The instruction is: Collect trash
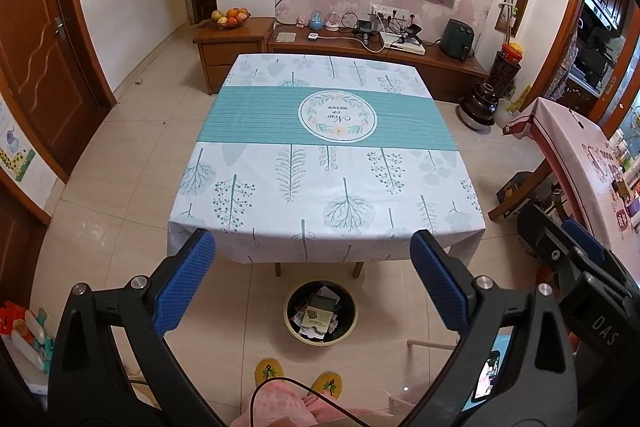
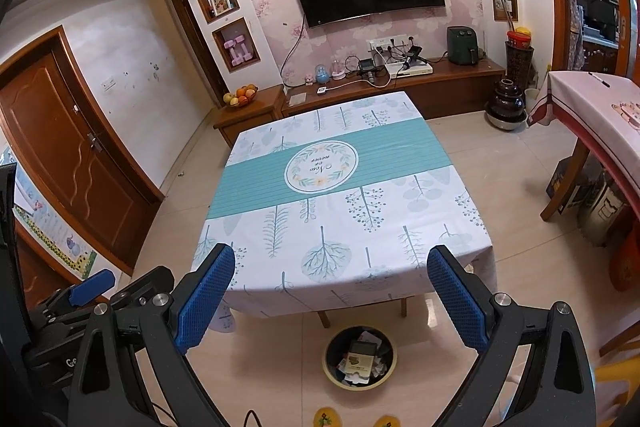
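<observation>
Left tongs (image 1: 312,281): open, empty.
Right tongs (image 2: 330,293): open, empty.
Bin (image 1: 320,313): lower centre, below both tongs, trash inside.
Table (image 1: 320,163): bare.

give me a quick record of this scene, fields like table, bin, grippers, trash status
table: square table under a white tablecloth with teal band and leaf prints; no trash visible on top
bin: round dark waste bin with yellow rim on the tiled floor by the table's near edge
bin contents: cartons and crumpled paper scraps
left gripper: open, blue pads wide apart, holding nothing
right gripper: open, holding nothing
person: yellow slippers just behind the bin
trash status: looks collected; none seen outside the bin
</observation>
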`<action>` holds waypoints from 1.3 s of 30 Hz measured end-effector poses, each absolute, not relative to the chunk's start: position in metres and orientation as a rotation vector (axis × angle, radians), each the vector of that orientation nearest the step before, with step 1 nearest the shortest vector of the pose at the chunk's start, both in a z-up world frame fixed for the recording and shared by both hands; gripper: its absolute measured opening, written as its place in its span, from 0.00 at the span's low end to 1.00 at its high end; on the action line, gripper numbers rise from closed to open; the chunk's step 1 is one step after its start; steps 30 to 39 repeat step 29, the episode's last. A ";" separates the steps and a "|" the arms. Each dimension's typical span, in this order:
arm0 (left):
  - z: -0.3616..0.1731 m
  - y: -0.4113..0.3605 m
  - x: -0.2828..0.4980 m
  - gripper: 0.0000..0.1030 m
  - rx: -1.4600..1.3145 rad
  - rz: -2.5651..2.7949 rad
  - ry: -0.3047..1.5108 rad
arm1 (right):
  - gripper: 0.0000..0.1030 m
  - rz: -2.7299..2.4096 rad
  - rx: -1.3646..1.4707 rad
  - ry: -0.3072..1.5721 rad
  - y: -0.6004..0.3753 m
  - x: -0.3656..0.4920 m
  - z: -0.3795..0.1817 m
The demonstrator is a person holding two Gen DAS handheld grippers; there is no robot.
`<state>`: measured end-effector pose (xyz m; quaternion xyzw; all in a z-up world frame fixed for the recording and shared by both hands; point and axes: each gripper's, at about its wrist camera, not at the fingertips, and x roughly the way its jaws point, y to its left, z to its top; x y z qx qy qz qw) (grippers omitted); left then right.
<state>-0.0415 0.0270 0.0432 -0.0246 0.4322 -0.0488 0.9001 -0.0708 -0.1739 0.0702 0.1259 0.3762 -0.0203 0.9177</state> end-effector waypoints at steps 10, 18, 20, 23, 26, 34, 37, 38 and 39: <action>0.043 0.027 -0.039 0.94 -0.051 -0.100 0.896 | 0.95 -0.049 0.260 0.777 -0.174 -0.075 0.073; 0.042 0.025 -0.035 0.94 -0.055 -0.099 0.897 | 0.95 -0.053 0.262 0.778 -0.172 -0.076 0.074; 0.042 0.025 -0.035 0.94 -0.055 -0.099 0.897 | 0.95 -0.053 0.262 0.777 -0.170 -0.075 0.073; 0.041 0.025 -0.035 0.94 -0.057 -0.096 0.901 | 0.95 -0.051 0.262 0.780 -0.173 -0.077 0.073; 0.039 0.024 -0.035 0.94 -0.063 -0.089 0.905 | 0.95 -0.050 0.261 0.783 -0.177 -0.082 0.071; 0.035 0.024 -0.034 0.94 -0.065 -0.081 0.910 | 0.95 -0.051 0.261 0.783 -0.176 -0.080 0.070; 0.035 0.024 -0.034 0.94 -0.065 -0.081 0.910 | 0.95 -0.051 0.261 0.783 -0.176 -0.080 0.070; 0.035 0.024 -0.034 0.94 -0.065 -0.081 0.910 | 0.95 -0.051 0.261 0.783 -0.176 -0.080 0.070; 0.035 0.024 -0.034 0.94 -0.065 -0.081 0.910 | 0.95 -0.051 0.261 0.783 -0.176 -0.080 0.070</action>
